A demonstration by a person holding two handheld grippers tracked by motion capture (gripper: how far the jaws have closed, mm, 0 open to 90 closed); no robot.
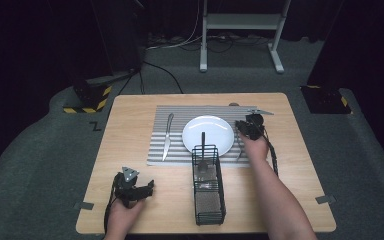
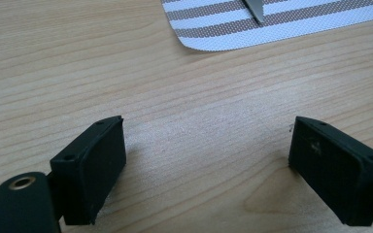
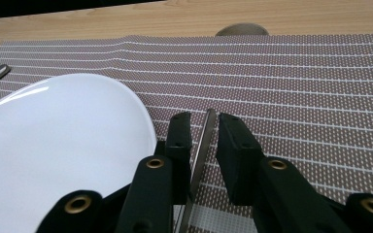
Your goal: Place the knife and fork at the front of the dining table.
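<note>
A place setting takes shape on the bench (image 1: 130,107): a striped mat (image 1: 180,150) carries a plate (image 1: 208,134) with a knife (image 1: 167,136) to its left. The right tongs (image 3: 203,133) pinch a slim metal utensil (image 3: 200,150), probably a fork, just right of the plate; the left tongs (image 2: 206,160) rest spread and empty on bare wood. Judging by the layout, the utensil is being laid, so the next move calls for releasing it flat and returning to the wire caddy (image 1: 209,187).

Bright table (image 1: 130,150), dark surroundings, soft shadows.
</note>
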